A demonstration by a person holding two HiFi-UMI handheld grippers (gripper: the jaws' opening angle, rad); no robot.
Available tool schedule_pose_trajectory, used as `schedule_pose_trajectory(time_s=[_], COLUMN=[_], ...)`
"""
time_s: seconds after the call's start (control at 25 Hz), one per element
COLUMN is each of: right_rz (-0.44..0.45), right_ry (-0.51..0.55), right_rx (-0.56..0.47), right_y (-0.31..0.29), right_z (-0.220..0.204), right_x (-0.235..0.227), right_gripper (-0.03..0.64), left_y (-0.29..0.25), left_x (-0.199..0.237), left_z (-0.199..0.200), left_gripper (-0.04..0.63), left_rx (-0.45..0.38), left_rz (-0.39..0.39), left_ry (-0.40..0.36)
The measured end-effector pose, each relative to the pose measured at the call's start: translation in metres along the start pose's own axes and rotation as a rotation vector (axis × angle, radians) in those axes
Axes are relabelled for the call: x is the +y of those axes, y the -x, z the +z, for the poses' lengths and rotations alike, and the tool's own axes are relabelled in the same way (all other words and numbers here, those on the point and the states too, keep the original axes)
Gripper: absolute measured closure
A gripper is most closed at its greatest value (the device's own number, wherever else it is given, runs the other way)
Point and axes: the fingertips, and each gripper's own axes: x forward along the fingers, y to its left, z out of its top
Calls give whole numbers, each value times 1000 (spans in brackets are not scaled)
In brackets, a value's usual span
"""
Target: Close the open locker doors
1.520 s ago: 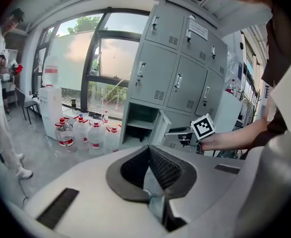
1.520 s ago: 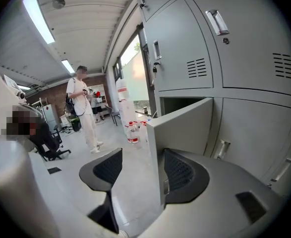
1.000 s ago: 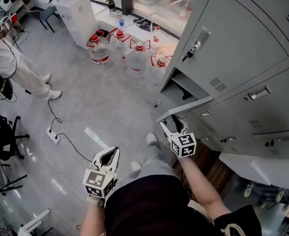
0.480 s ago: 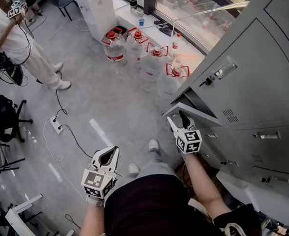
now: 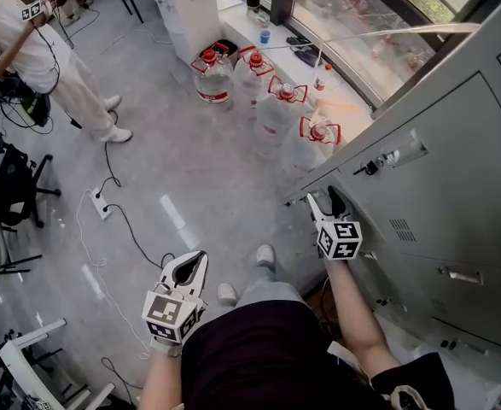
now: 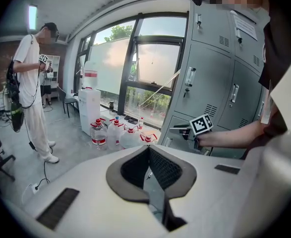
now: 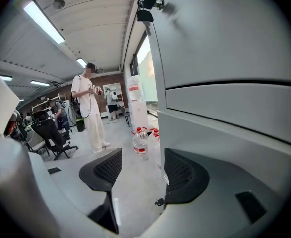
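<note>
Right now the right tongs (image 5: 324, 202) are up against the low locker door (image 7: 219, 128), jaws apart with nothing between them. One pad lies flat on the door face, so this reads as a push, not a grasp. The door looks almost flush with the locker bank (image 5: 455, 161). Can't tell if it has latched; I'd say one last press is needed. The left tongs (image 5: 192, 260) hang low by the person's hip, jaws together and empty, kept clear because one hand is enough here.

Edges: the door's free edge sits at the window end of the bank, just past the right tongs. The water jugs (image 5: 271, 114) stand near that corner but apart from the door. The floor (image 5: 190, 169) in front is open; a cable and power strip (image 5: 101, 205) and another person (image 5: 28, 49) are well apart.
</note>
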Motion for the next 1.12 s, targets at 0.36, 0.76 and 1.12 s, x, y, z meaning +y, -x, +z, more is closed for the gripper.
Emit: schedule_pose_trajectory(time_s=[0.36, 0.76, 1.12], right_rz=[-30, 41, 158], right_ry=[17, 10, 65], right_rx=[19, 34, -30], right_y=[-10, -14, 1], right_z=[-2, 1, 36], right_x=[-18, 6, 73], right_gripper=[344, 362, 454], left_y=[-11, -9, 10], left_x=[1, 6, 17], left_z=[4, 7, 11], left_gripper=[577, 578, 578], left_rx=[5, -40, -95], left_rz=[26, 40, 35], left_ry=[5, 33, 37])
